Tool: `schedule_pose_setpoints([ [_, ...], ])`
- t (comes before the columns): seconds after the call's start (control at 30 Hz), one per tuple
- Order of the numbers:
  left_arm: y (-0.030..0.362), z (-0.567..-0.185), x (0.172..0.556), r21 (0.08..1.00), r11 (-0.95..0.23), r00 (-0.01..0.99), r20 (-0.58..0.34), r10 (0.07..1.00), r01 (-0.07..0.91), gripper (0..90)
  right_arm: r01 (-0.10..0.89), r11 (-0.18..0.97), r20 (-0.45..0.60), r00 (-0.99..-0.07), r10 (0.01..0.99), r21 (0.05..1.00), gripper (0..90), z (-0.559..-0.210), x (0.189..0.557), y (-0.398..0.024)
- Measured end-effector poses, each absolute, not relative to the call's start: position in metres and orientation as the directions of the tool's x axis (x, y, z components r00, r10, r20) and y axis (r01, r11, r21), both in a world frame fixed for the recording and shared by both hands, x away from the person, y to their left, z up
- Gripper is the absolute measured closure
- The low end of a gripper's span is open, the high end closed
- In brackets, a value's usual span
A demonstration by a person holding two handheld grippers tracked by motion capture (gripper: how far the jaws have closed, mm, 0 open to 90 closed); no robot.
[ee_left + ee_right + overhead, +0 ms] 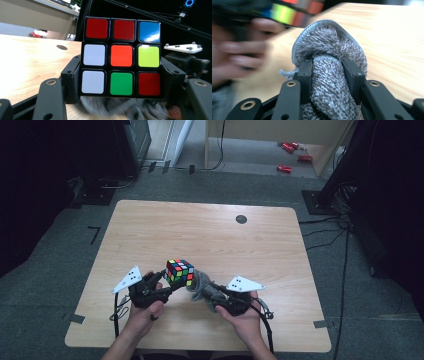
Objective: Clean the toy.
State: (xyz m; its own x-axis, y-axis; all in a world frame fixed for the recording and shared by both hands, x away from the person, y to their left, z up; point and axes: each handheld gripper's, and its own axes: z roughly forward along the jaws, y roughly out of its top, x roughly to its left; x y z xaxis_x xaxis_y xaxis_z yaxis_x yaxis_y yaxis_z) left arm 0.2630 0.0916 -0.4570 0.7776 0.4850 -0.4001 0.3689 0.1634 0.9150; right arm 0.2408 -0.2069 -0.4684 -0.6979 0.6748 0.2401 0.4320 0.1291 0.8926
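Note:
A scrambled Rubik's cube (180,272) is held above the near part of the wooden table (210,235), with my left gripper (171,284) shut on its sides. In the left gripper view the cube (121,56) shows a face with an orange centre, and my left gripper (120,83) clamps its lower rows between both jaws. My right gripper (204,290) is shut on a bunched grey cloth (199,281) that reaches up beside the cube's lower right. In the right gripper view the cloth (329,45) bulges out above my right gripper (329,72); the blurred cube passes across the top left.
A small black round mark (241,219) sits on the far part of the table. Grey carpet surrounds the table, with cables at the right (345,235) and red objects (290,155) on the floor far behind. Dark stands flank both sides.

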Motion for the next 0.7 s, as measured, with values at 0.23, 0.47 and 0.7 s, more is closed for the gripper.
schedule_pose_setpoints([
  [0.23,0.088,-0.458,0.264,0.922,0.103,0.757,-0.366,0.541,0.373,34.3,0.456,0.154,0.124,-0.523,0.844,0.876,62.7,-0.484,0.252,-0.236],
  [0.47,0.082,-0.464,0.267,0.913,0.03,0.738,-0.348,0.578,0.407,34.2,0.48,0.155,0.114,-0.485,0.867,0.864,60.5,-0.493,0.259,-0.248],
  [0.7,0.083,-0.466,0.27,0.904,0.009,0.728,-0.35,0.59,0.428,34.2,0.429,0.143,0.115,-0.521,0.846,0.892,43.8,-0.485,0.258,-0.249],
])
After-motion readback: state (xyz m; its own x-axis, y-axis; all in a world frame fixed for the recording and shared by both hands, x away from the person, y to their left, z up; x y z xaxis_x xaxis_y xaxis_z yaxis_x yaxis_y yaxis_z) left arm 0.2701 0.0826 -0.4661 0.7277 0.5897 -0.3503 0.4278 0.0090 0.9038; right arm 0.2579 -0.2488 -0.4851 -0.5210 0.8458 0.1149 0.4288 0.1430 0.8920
